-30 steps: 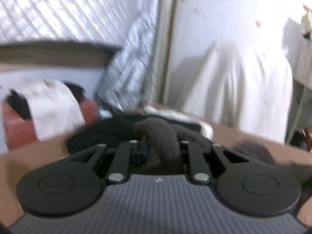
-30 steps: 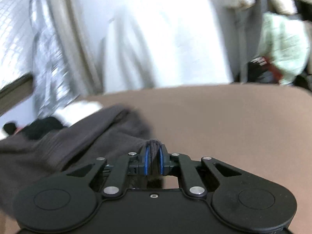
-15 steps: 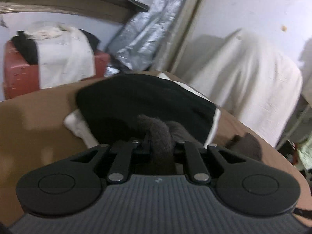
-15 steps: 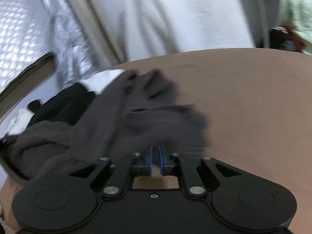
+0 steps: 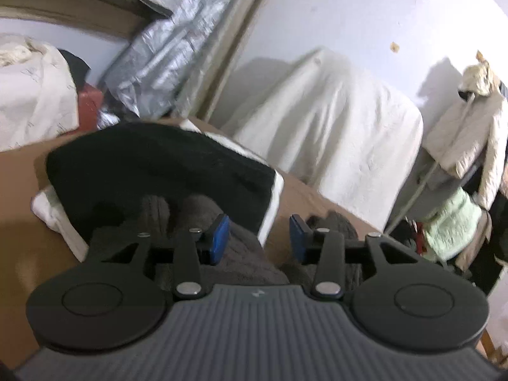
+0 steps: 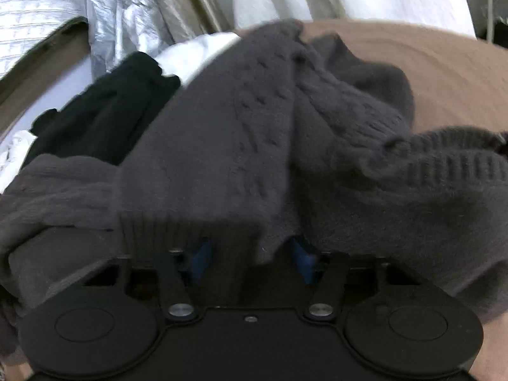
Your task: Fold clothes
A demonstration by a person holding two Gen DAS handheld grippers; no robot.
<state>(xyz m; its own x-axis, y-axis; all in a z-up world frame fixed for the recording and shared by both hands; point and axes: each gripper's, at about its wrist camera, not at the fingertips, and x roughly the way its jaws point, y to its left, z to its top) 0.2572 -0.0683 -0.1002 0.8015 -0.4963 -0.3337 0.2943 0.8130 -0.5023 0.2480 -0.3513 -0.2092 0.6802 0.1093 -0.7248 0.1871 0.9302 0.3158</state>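
A grey knit sweater (image 6: 241, 146) lies heaped on the brown tabletop (image 6: 444, 73), its far edge lapping a stack of a black garment (image 5: 158, 165) on a white one (image 5: 54, 209). The left claw (image 5: 258, 238) has just been opening. Its blue pads stand apart over the knit, gripping nothing. The right claw (image 6: 252, 260) is also apart, a ribbed hem drooping between the pads unpinched.

We judge the sweater soft, thick and limp. It should be light enough to lift, but it will sag and bunch wherever it is not supported. The ribbed hem and cuffs look the firmest places to pinch, one claw to each corner.

We see no basket or bin on the tabletop. Behind it a red box-like thing (image 5: 90, 108) is draped with white cloth (image 5: 35, 95), its contents hidden.
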